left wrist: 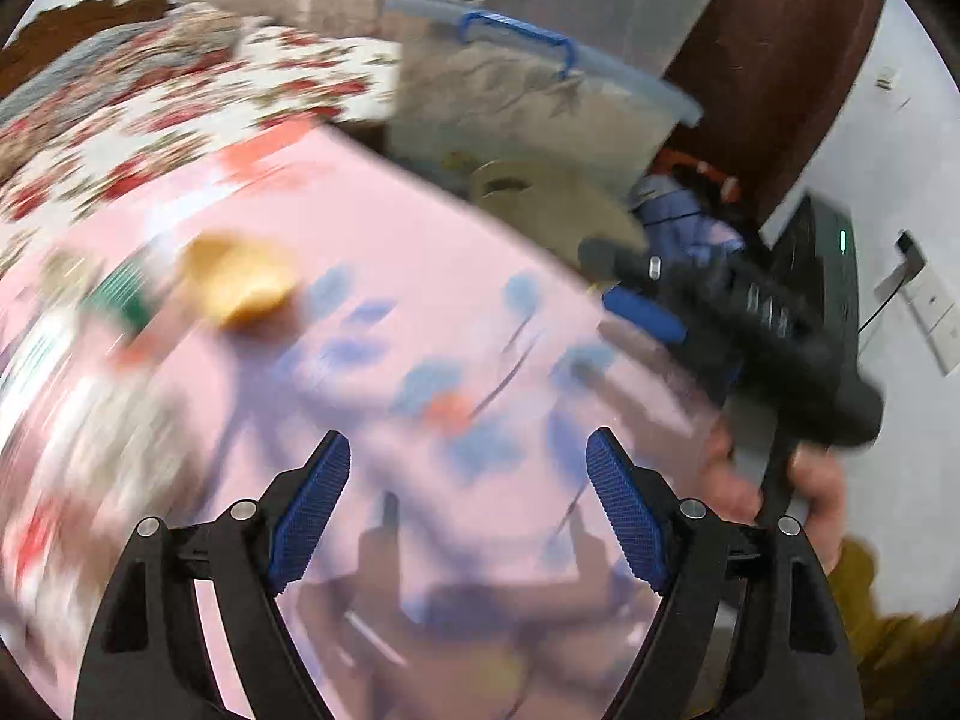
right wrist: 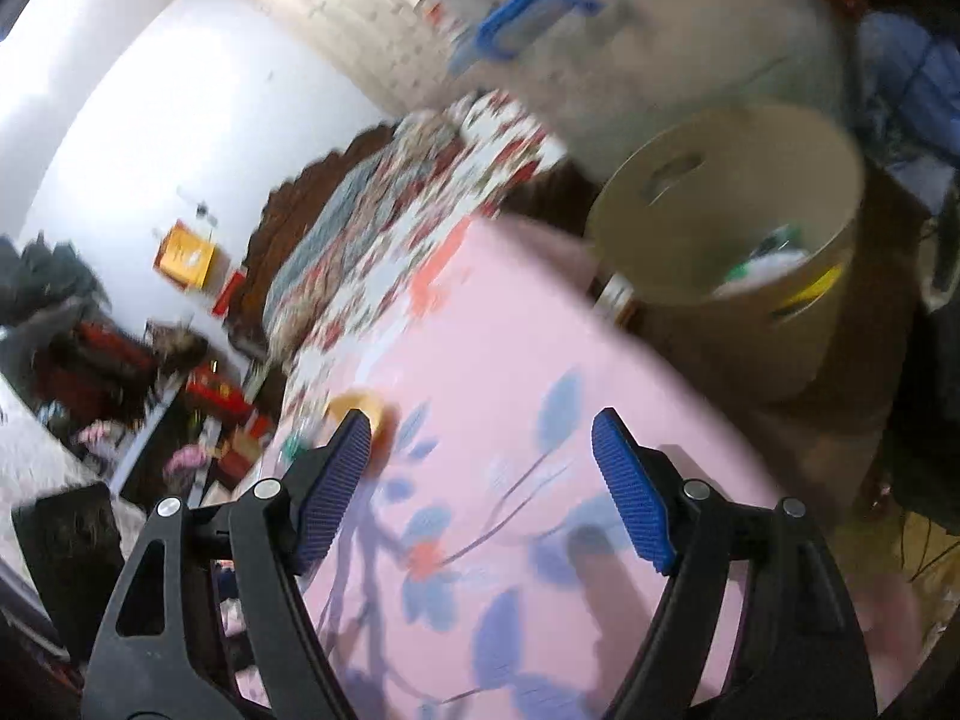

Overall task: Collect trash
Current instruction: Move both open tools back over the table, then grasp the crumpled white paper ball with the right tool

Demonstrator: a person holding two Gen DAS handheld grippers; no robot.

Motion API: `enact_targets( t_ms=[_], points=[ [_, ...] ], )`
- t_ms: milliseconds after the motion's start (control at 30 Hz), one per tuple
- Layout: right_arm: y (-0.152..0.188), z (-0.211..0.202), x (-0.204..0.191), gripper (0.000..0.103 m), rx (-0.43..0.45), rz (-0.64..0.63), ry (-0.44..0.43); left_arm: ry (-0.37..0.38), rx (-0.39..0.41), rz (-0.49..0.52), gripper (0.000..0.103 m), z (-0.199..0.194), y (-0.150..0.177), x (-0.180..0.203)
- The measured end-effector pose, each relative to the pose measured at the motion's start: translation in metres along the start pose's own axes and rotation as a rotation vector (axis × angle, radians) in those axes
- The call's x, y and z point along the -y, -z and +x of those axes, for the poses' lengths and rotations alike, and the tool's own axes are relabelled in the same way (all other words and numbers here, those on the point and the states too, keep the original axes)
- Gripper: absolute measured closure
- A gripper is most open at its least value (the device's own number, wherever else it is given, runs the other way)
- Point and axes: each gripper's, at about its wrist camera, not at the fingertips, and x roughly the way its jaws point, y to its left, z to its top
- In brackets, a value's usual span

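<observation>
Both views are motion-blurred. My left gripper [left wrist: 468, 438] hangs open over a pink sheet [left wrist: 390, 276] with blue leaves, nothing between its blue pads. A yellow crumpled scrap [left wrist: 240, 285] and a green-and-white wrapper [left wrist: 120, 300] lie ahead on its left. A beige bin [left wrist: 540, 204] stands past the sheet's edge. My right gripper [right wrist: 483, 417] is open and empty too, with the yellow scrap [right wrist: 360, 408] just past its left finger. The beige bin [right wrist: 738, 252] at its upper right holds several pieces of trash. The right gripper's black body [left wrist: 750, 312] shows in the left wrist view, held by a hand [left wrist: 810, 492].
A clear storage box with a blue handle [left wrist: 540, 96] stands behind the bin, also in the right wrist view [right wrist: 600, 30]. A floral quilt [left wrist: 150, 120] covers the far bed. Blue clothing [left wrist: 690, 228] lies by the bin. Cluttered floor items [right wrist: 198, 408] sit left of the bed.
</observation>
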Motion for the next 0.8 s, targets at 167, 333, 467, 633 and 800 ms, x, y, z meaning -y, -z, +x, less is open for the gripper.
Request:
enact_targets(
  t_ms=[167,333,467,633,800],
  points=[
    [0.036,0.028,-0.038,0.026,-0.115,-0.052,-0.031,-0.088,0.034,-0.092,0.026,-0.048,0.065,-0.045],
    [0.065,0.05,-0.069,0.026,-0.201,-0.103,-0.044,-0.111,0.059,-0.237,0.026,-0.088,0.112,-0.088],
    [0.083,0.067,-0.096,0.034,-0.258,-0.155,-0.054,-0.115,0.084,-0.338,0.026,-0.107,0.139,-0.113],
    [0.092,0.087,-0.131,0.036,-0.281,-0.267,-0.042,-0.09,0.118,-0.385,0.027,-0.12,0.141,-0.13],
    [0.091,0.129,-0.168,0.035,-0.321,-0.4,-0.01,-0.042,0.149,-0.401,0.027,-0.126,0.133,-0.132]
  ],
)
